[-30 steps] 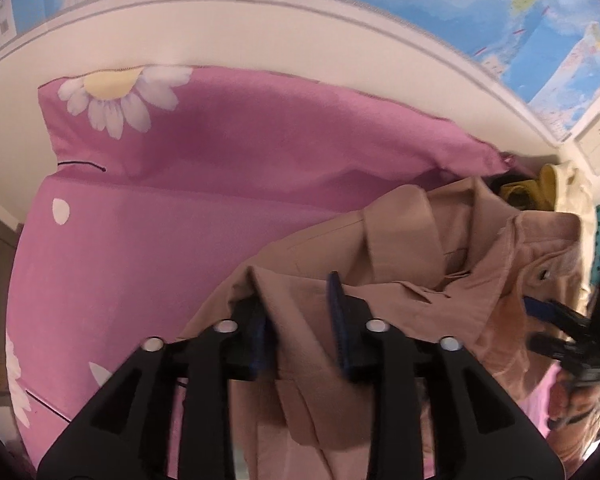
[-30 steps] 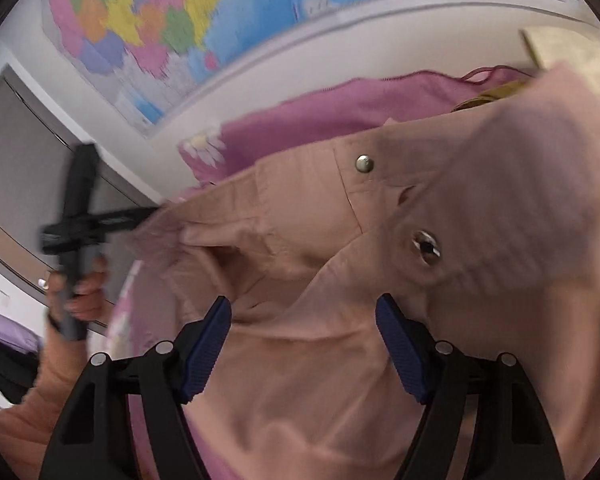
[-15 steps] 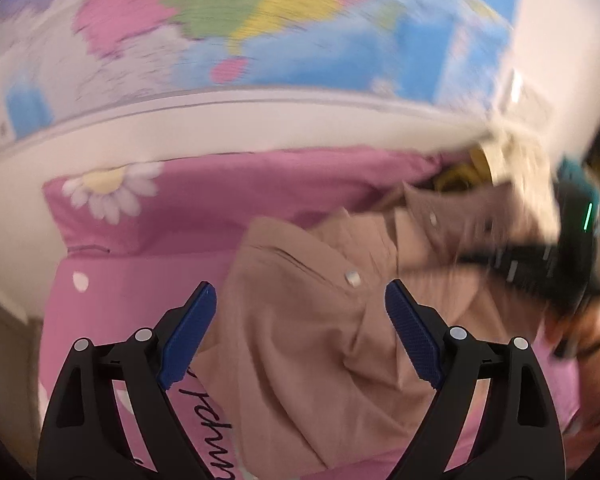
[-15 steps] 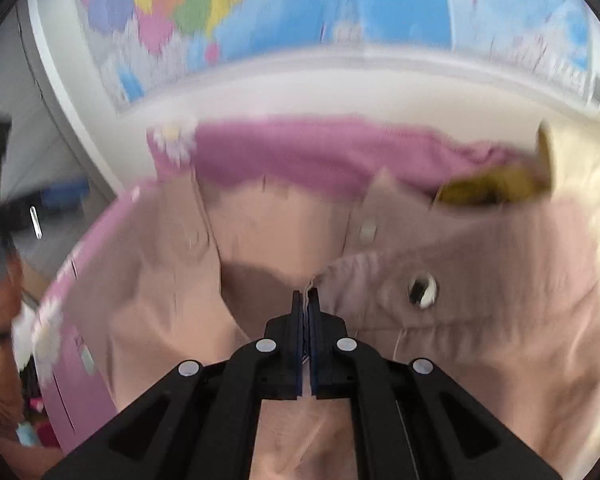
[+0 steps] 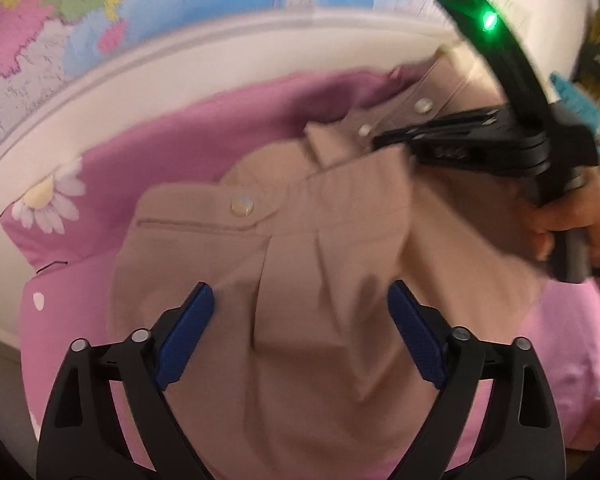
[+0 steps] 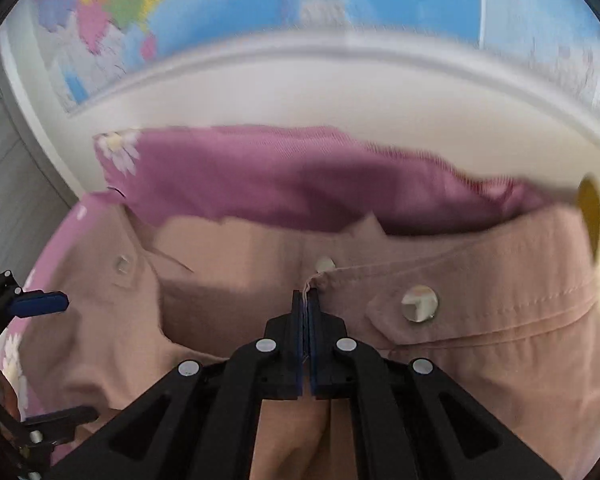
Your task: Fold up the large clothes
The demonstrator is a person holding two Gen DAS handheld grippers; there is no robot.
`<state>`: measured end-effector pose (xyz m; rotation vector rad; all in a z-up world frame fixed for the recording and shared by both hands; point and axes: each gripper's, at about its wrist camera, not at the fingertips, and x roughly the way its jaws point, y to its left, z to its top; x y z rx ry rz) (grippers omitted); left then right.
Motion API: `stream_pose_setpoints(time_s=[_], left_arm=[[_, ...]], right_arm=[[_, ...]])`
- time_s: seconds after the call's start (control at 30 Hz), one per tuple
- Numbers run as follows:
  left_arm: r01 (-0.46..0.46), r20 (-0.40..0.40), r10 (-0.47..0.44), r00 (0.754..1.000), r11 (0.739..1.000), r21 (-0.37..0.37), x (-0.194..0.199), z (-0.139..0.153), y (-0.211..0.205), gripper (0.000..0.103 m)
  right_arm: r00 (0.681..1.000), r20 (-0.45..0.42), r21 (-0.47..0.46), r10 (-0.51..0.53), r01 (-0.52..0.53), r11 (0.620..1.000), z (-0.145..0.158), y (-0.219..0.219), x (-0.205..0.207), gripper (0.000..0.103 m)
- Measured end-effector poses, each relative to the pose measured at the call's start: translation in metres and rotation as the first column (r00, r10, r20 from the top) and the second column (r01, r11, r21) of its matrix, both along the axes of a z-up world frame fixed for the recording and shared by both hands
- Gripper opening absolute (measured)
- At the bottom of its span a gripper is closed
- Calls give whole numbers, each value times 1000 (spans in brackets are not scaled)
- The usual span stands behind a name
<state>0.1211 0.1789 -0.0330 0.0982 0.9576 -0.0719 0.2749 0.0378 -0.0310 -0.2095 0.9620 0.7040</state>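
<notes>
A second earlier the left gripper (image 5: 298,332) pinched the tan jacket (image 5: 320,280); its jaws now stood wide, empty, over the jacket on the pink bedsheet (image 5: 204,148), while the right gripper (image 6: 306,312) had clamped the jacket's front edge, readying another fold

Garment (image 5: 324,272) on bedsheet (image 5: 228,128) (pillow (image 6: 284,176) behind), map (image 6: 340,0) above
</notes>
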Motion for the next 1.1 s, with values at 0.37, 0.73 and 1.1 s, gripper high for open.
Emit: stream_pose_setpoints(time_s=[0.37,0.73,1.1], left_arm=[[-125,-24,123,992,988,-93,18,-15,29,38],[-153,29,158,987,978,-139,11,7,28,14],[-233,16,235,972,968,-90,42,-7,27,24]], right_arm=[[991,109,19,81,-83,996,35,-38,-45,53],[986,156,-94,53,-39,995,13,-26,-36,3],[988,146,-90,-46,60,994,11,-17,5,3]])
